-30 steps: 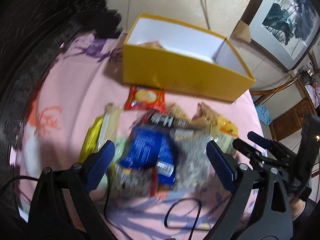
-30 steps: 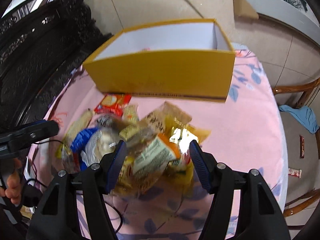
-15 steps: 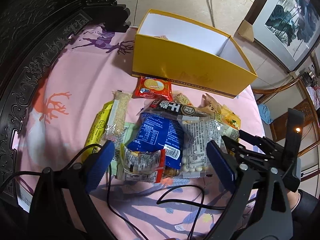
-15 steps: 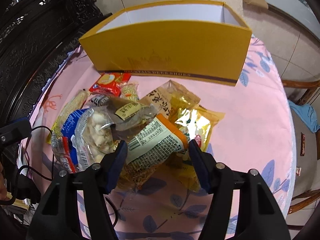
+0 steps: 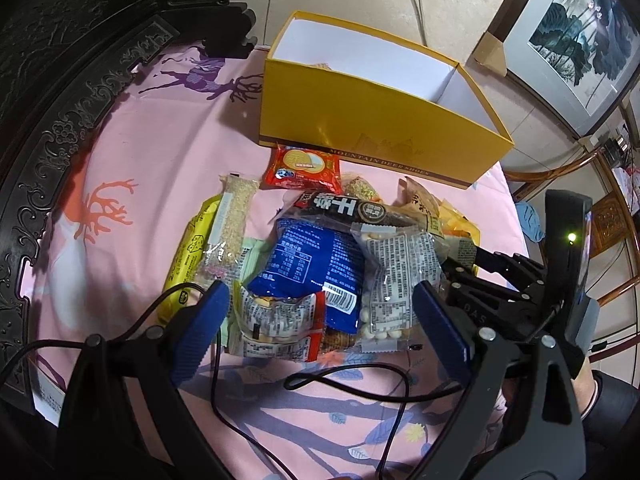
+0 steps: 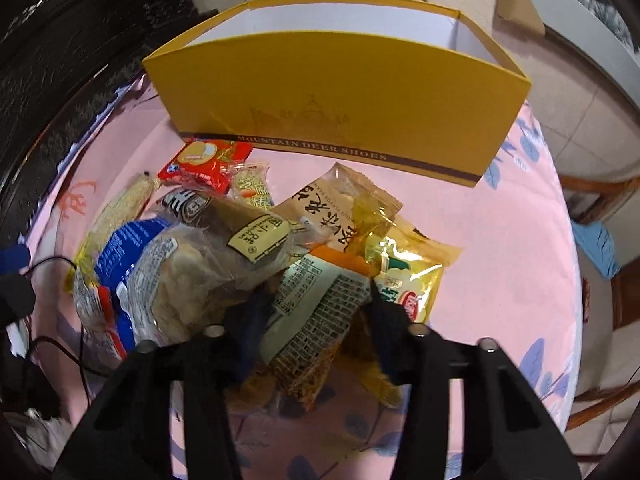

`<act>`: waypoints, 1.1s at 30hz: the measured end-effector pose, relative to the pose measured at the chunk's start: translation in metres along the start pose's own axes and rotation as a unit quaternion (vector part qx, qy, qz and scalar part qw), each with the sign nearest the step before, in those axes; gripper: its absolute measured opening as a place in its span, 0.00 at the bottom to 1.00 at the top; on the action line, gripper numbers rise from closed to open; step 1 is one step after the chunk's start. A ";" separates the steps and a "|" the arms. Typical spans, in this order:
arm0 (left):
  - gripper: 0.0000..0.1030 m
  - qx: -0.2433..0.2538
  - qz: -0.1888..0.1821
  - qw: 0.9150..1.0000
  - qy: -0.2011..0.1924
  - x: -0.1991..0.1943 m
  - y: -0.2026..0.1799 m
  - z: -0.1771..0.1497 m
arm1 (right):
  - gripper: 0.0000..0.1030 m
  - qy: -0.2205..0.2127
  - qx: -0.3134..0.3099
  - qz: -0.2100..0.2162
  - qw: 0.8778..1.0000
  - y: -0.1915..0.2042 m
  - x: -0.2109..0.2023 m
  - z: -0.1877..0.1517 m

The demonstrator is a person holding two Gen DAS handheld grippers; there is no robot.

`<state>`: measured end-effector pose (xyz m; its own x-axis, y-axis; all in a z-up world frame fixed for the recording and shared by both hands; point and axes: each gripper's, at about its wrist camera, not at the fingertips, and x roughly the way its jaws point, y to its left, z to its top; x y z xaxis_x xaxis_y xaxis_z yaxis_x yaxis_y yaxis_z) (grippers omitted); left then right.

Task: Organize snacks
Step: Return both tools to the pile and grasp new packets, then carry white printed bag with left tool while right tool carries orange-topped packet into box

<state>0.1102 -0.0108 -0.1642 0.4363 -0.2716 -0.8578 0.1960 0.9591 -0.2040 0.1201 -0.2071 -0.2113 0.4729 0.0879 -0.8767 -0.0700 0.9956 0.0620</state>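
The right hand-held gripper [image 6: 316,300] is closing its jaws around an orange-topped snack packet [image 6: 316,304] that sits between them, on the heap of snacks [image 5: 320,264] lying on the pink-clothed counter [image 5: 132,152] just in front of the open yellow box [image 6: 340,96]. The left hand-held gripper [image 5: 320,320] hangs wide over the near edge of the heap, gripping nothing.

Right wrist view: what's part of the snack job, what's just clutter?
In the job:
- orange-edged packet, between the closing jaws of the right hand-held gripper
- red biscuit pack
- blue packet
- yellow box

Lying about:
- black cable
- framed picture
- wooden chair
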 end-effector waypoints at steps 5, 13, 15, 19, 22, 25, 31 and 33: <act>0.92 0.018 -0.008 1.000 0.006 0.007 -0.012 0.001 | 0.22 -0.017 0.024 0.023 0.999 -0.014 -0.021 -0.012; 0.92 0.063 -0.027 0.997 0.020 0.024 -0.043 0.003 | 0.14 -0.038 0.030 0.028 0.998 -0.030 -0.053 -0.032; 0.92 0.069 -0.037 0.996 0.031 0.033 -0.052 0.002 | 0.14 -0.035 0.036 0.029 0.998 -0.033 -0.052 -0.034; 0.92 0.089 -0.035 0.994 0.046 0.049 -0.067 -0.001 | 0.14 -0.040 0.045 0.030 0.998 -0.038 -0.056 -0.037; 0.91 0.092 -0.035 0.993 0.058 0.062 -0.072 -0.003 | 0.14 -0.045 0.045 0.027 0.998 -0.040 -0.061 -0.038; 0.83 0.093 -0.034 0.993 0.062 0.070 -0.073 -0.002 | 0.14 -0.041 0.053 0.024 0.997 -0.043 -0.060 -0.039; 0.62 0.087 -0.055 0.992 0.072 0.077 -0.072 -0.001 | 0.14 -0.037 0.067 0.021 0.997 -0.048 -0.058 -0.042; 0.52 0.095 -0.057 0.992 0.067 0.074 -0.073 -0.002 | 0.14 -0.039 0.069 0.021 0.997 -0.049 -0.060 -0.042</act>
<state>0.1268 -0.1005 -0.2142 0.2840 -0.3520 -0.8918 0.4053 0.8870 -0.2210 0.0583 -0.2625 -0.1822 0.5389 0.1267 -0.8328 0.0274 0.9855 0.1677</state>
